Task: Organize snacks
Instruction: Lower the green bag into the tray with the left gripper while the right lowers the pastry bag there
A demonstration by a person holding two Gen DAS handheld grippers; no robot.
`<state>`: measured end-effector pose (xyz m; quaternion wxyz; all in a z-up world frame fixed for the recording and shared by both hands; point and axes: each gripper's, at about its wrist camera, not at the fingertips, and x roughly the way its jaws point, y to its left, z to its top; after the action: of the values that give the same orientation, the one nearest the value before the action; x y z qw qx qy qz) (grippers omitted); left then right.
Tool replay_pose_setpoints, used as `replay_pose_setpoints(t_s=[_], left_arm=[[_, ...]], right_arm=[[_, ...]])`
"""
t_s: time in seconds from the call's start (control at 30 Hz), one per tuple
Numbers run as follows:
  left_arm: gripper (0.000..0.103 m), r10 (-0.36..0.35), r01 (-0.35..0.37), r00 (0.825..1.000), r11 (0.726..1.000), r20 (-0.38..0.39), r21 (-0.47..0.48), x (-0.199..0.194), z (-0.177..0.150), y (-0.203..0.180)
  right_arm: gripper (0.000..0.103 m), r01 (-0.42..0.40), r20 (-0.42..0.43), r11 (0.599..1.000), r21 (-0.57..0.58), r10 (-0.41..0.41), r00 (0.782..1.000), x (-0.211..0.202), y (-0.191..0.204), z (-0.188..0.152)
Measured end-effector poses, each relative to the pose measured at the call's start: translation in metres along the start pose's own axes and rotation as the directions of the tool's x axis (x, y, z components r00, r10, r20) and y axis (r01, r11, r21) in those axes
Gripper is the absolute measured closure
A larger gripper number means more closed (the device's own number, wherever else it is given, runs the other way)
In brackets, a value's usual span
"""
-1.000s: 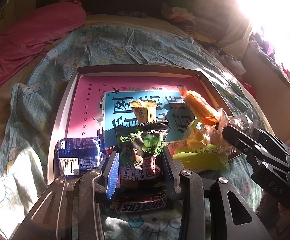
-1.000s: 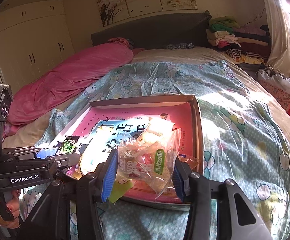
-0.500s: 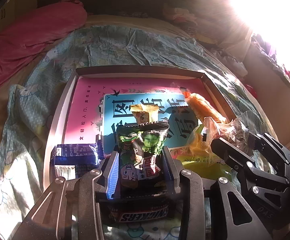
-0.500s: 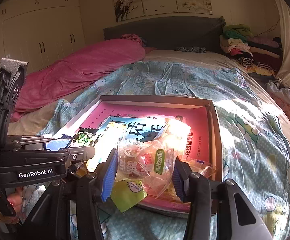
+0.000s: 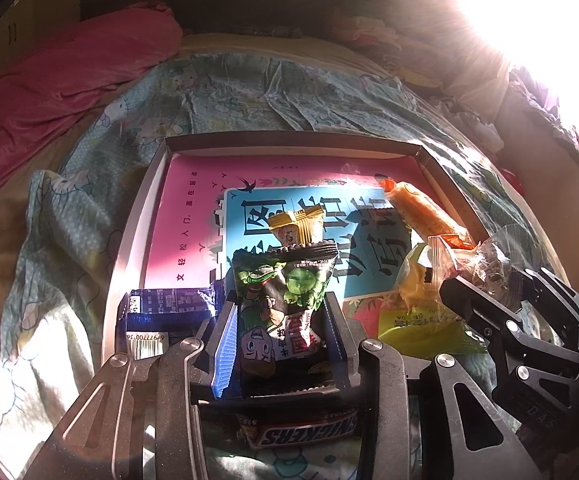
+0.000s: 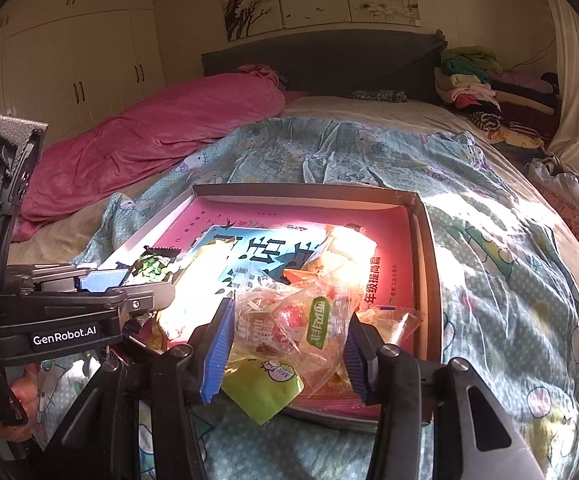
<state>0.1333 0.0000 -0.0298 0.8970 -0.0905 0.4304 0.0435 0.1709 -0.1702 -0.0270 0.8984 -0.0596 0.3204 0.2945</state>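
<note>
Left hand-held gripper (image 5: 279, 334) still clamps the green snack packet (image 5: 285, 300); right hand-held gripper (image 6: 287, 346) keeps holding the clear candy bag (image 6: 293, 320), now nearer the tray (image 6: 423, 248) centre.

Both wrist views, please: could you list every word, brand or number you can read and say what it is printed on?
"SNICKERS", upside down: bar below the left gripper.
"GenRobot.AI": left gripper's body.
"年级提高篇": pink book in the box.
"Milk": green packet.
"6 977200": barcode on the blue packet; the rest is hidden.
Other Chinese print on the books and snack bags: too distorted or glared to read.
</note>
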Motion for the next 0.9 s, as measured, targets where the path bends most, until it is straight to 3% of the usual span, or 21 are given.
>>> replay_pose_setpoints(t_s=[0.9], left_arm=[[0.061, 0.018, -0.018, 1.000, 1.000, -0.005, -0.001, -0.005, -0.007, 0.003]], right_arm=[[0.052, -0.038, -0.038, 0.997, -0.061, 0.036, 0.999, 0.005, 0.023, -0.010]])
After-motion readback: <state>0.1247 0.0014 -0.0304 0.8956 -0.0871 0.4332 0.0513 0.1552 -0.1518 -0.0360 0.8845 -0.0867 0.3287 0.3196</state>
